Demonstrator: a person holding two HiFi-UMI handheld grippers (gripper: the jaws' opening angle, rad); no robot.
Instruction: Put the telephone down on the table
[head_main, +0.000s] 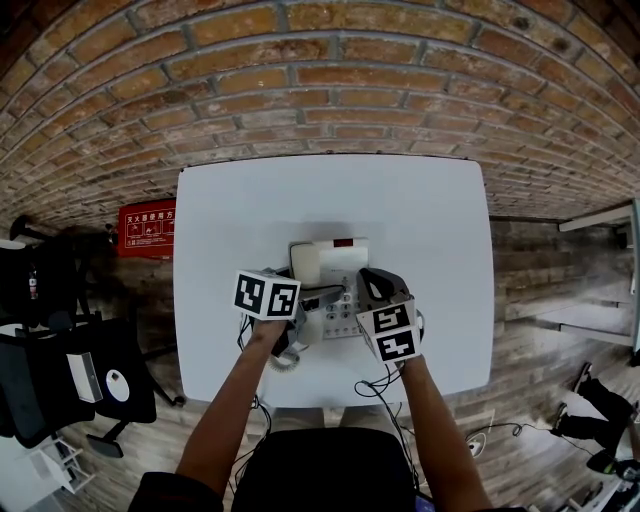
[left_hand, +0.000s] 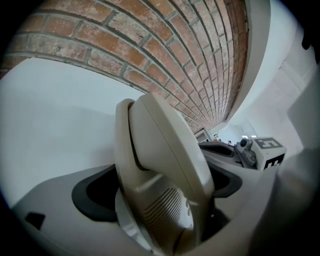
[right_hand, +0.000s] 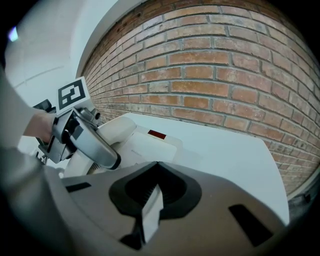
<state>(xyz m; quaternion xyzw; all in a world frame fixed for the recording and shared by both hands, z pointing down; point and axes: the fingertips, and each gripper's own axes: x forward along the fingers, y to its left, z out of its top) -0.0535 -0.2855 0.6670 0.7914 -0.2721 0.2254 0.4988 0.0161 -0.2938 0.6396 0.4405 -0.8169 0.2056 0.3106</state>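
Observation:
A cream telephone base (head_main: 335, 258) with a small red mark (right_hand: 156, 134) stands in the middle of the white table (head_main: 420, 220). My left gripper (head_main: 322, 297) is shut on the cream handset (left_hand: 165, 160), which stands tilted between its jaws, just over the left side of the base (right_hand: 150, 145). From the right gripper view the handset (right_hand: 112, 132) runs beneath the left gripper (right_hand: 82, 137). My right gripper (head_main: 374, 280) is shut on nothing and hovers over the keypad (head_main: 345, 318) at the base's right side. Its marker cube (left_hand: 267, 150) shows in the left gripper view.
A brick wall (right_hand: 225, 75) rises behind the table's far edge. A red sign (head_main: 148, 228) and a black office chair (head_main: 60, 370) are to the left of the table. Cables (head_main: 378, 385) hang over the front edge. Bare tabletop (right_hand: 230, 150) lies right of the phone.

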